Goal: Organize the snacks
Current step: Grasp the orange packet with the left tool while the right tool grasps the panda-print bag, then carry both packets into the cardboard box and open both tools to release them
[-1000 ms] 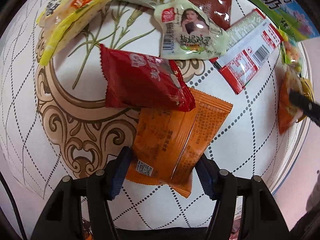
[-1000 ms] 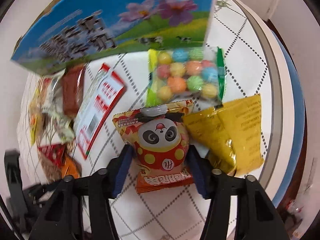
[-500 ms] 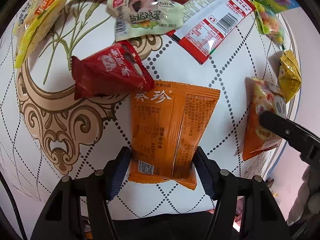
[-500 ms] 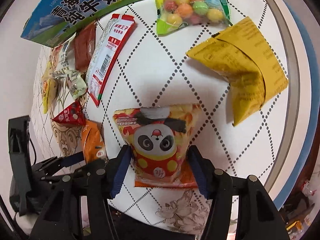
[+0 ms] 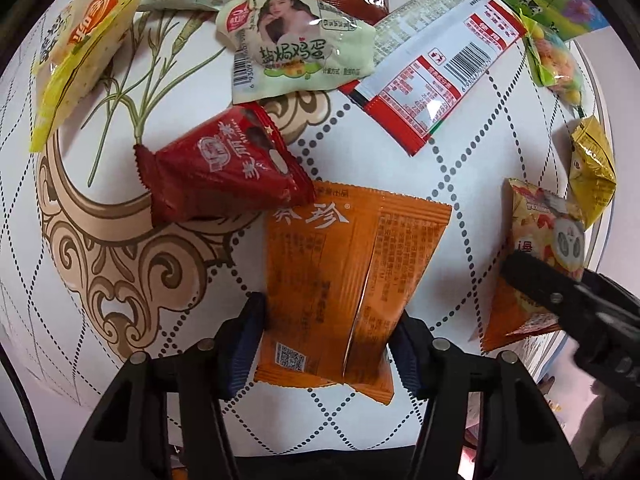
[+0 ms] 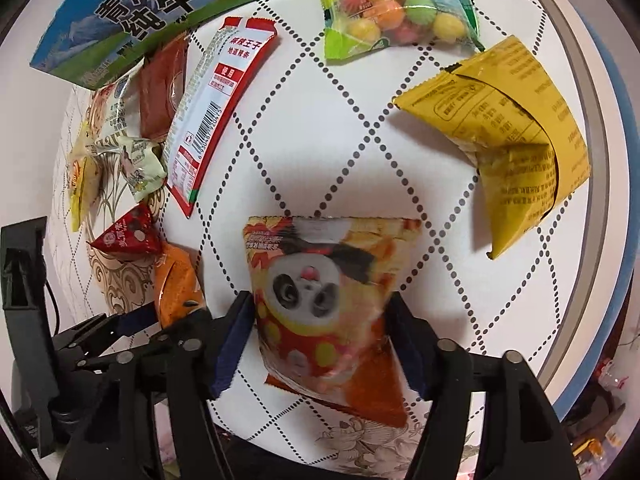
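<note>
Orange foil, the flat crimped snack packet [image 5: 352, 292], sits between the left gripper [image 5: 328, 344]'s blue-padded fingers [image 5: 244, 344], which clench it at its lower end; half a second ago the view stood a little farther off, and now the red triangular wrapped sweet [image 5: 224, 172] overlapping the packet's top corner looms larger. The right gripper [image 6: 320, 340] is clenched on the panda-printed red and yellow snack bag [image 6: 324, 300], which has tilted and blurred since the earlier frame, its panda face now slanting.

Only the left wrist view gives a clear look at the pale green egg packet with a woman's portrait [image 5: 296, 48] and the yellow clear-wrapped cracker pack [image 5: 80, 60] at the far left of the white diamond-patterned desk [image 5: 460, 184]. The right wrist view alone shows the whole crumpled yellow foil pouch [image 6: 516, 140], the clear green-edged bag of coloured balls [image 6: 400, 8] and the blue and green milk carton [image 6: 160, 8] lying behind. The red and white long packet with a barcode [image 6: 216, 112] appears in both.

Both grippers lie low over the desk's near edge, side by side, the left one's black body visible at the right view's lower left.
</note>
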A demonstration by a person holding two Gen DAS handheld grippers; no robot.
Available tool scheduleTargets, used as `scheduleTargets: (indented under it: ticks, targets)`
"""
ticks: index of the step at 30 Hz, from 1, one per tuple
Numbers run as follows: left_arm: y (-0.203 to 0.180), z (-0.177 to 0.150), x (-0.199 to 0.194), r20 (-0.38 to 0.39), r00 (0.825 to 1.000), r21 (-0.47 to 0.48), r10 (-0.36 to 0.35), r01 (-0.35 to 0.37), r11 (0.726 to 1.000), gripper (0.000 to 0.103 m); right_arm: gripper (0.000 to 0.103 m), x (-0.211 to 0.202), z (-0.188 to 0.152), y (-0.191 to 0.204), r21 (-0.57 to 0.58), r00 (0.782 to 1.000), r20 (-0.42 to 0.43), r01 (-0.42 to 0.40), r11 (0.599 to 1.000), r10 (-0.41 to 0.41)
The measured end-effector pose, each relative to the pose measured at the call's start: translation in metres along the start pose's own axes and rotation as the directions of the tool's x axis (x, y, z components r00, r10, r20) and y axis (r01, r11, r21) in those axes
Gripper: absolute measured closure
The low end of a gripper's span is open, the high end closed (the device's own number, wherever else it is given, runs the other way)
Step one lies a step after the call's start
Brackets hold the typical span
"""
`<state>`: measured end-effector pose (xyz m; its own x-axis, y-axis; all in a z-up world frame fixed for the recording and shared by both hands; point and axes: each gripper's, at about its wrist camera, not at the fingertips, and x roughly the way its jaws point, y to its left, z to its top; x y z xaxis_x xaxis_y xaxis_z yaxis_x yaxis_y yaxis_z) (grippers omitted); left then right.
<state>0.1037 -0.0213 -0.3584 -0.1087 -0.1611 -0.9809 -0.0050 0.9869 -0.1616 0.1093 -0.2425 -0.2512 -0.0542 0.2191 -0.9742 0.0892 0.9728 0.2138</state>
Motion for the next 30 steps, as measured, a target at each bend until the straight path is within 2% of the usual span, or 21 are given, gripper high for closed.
scheduleTargets:
  ticks: [4, 6, 7, 14, 20, 25, 30]
  targets:
    - [0.002, -0.006, -0.008, 0.012, 1.000, 0.004, 0.006, -0.006, 1.000, 0.048, 0.034, 0.006, -0.007, 0.013, -0.010, 0.998, 0.032, 0.047, 0.999, -0.046]
    - [0.005, -0.005, -0.016, 0.015, 1.000, 0.008, 0.005, -0.005, 1.000, 0.049, 0.039, 0.002, -0.011, 0.020, -0.041, 0.996, 0.063, 0.071, 0.997, -0.068]
    - [0.006, -0.007, -0.021, 0.019, 1.000, 0.008, -0.001, 0.001, 1.000, 0.049, 0.046, -0.001, -0.013, 0.023, -0.041, 0.996, 0.070, 0.064, 0.997, -0.061]
    - [0.000, -0.008, -0.063, 0.058, 0.996, 0.016, -0.065, 0.064, 0.998, 0.049, 0.050, -0.029, -0.018, 0.020, -0.011, 0.994, 0.095, -0.044, 0.999, 0.045]
    - [-0.012, 0.006, -0.123, 0.138, 0.982, 0.043, -0.128, 0.123, 0.991, 0.049, 0.050, -0.083, -0.004, 0.022, 0.006, 0.971, 0.183, -0.155, 0.988, 0.151]
    - [-0.019, 0.040, -0.183, 0.233, 0.955, 0.065, -0.186, 0.176, 0.982, 0.049, 0.050, -0.149, 0.037, 0.018, -0.037, 0.932, 0.300, -0.200, 0.979, 0.201]
    - [-0.013, 0.105, -0.233, 0.341, 0.922, 0.040, -0.185, 0.182, 0.982, 0.049, 0.050, -0.195, 0.100, 0.026, -0.084, 0.901, 0.397, -0.152, 0.985, 0.173]
